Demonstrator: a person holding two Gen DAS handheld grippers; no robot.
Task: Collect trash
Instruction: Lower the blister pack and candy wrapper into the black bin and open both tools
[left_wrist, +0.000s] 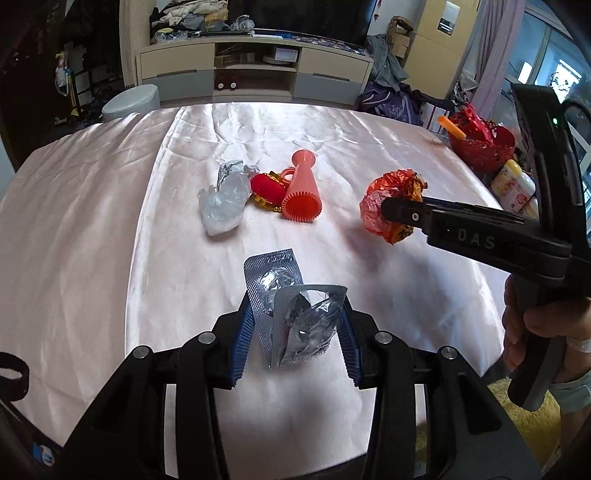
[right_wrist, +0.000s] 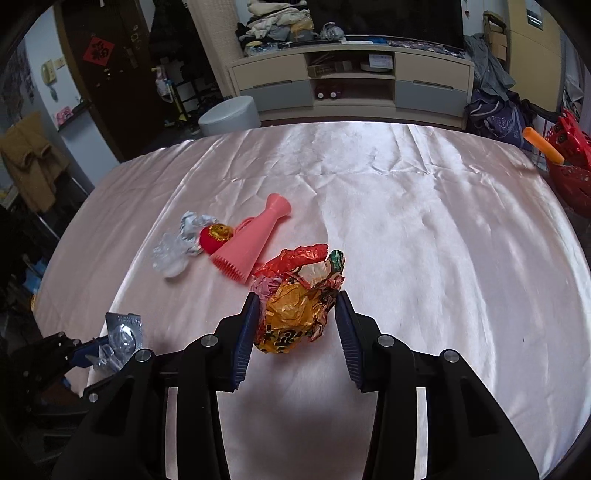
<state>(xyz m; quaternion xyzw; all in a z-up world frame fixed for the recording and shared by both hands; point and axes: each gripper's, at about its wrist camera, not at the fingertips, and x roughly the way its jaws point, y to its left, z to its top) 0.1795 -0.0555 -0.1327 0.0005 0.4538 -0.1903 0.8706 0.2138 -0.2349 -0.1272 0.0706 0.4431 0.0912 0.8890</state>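
My left gripper (left_wrist: 295, 314) is shut on crumpled silver pill blister packs (left_wrist: 291, 310) and holds them above the pink satin cloth (left_wrist: 110, 229). My right gripper (right_wrist: 295, 317) is shut on a crumpled red and orange foil wrapper (right_wrist: 295, 306); it also shows in the left wrist view (left_wrist: 388, 201), held above the cloth. A crumpled clear plastic bag (left_wrist: 223, 199) lies mid-table beside a red and gold ornament (left_wrist: 266, 190) and a pink plastic funnel-shaped piece (left_wrist: 301, 188). The blister packs show at the left of the right wrist view (right_wrist: 122, 338).
A red basket (left_wrist: 480, 140) with an orange stick and a small bottle (left_wrist: 513, 184) stand off the table's right side. A grey round stool (left_wrist: 131, 101) and a TV cabinet (left_wrist: 255, 70) stand behind the table. A yellow rug (left_wrist: 532, 424) lies at lower right.
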